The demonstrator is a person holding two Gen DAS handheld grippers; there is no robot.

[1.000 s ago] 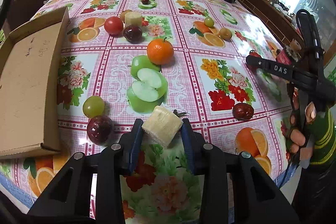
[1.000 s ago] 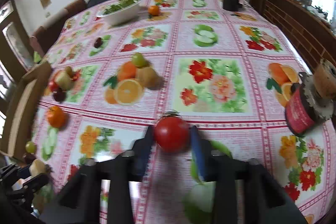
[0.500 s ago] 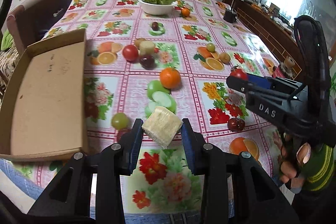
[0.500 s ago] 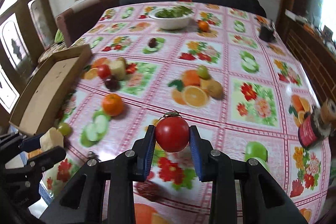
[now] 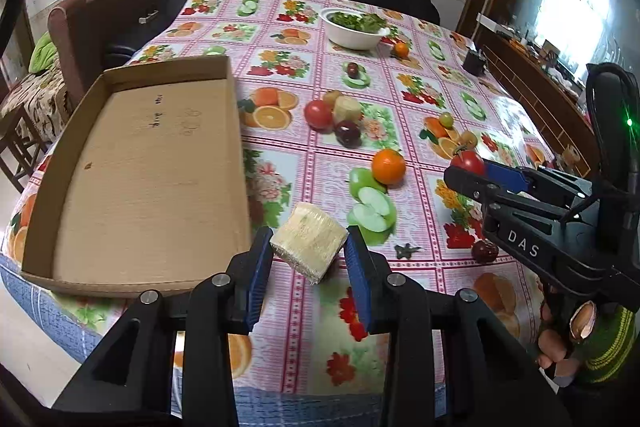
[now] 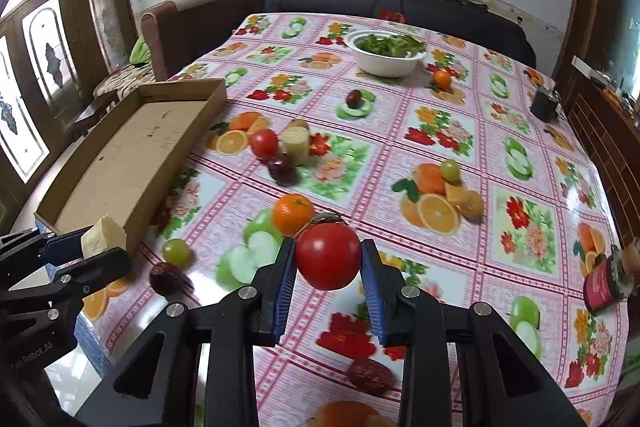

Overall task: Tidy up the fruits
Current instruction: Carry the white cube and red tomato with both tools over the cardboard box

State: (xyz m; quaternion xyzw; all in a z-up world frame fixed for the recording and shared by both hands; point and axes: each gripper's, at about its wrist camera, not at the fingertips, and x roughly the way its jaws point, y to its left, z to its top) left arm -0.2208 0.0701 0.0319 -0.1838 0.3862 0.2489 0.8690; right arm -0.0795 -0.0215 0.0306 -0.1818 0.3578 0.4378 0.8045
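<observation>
Leftmost we see the cardboard tray (image 5: 136,183), open side up, empty inside, on the left part of the flowered tablecloth (image 5: 320,27), its long axis running from the near edge away toward the sofa. Just right of the tray's near corner, our left gripper (image 5: 310,253) is clamped on a wrapped pale block of fruit (image 5: 309,247), blue pads pressing both sides; the block sits tilted between them, one corner pointing down, lifted clear of the cloth. Further right on the table lie an orange (image 5: 388,166), a loose tomato (image 5: 319,113) touching a pale cylinder piece (image 5: 347,109) and a dark plum (image 5: 347,133) just in front of both. A white bowl of greens (image 5: 356,31) sits at the far end.

Right side: our right gripper (image 6: 328,261) is closed on a red tomato (image 6: 328,255), pads on its left and right flanks, stem end up and tipped slightly away, held above the cloth. In the right wrist view a green grape (image 6: 176,251) and a dark fruit (image 6: 166,277) lie just beside the tray's near end; a red jar (image 6: 604,281) stands at the far right edge, near a hand (image 5: 560,343) seen low in the left view.
</observation>
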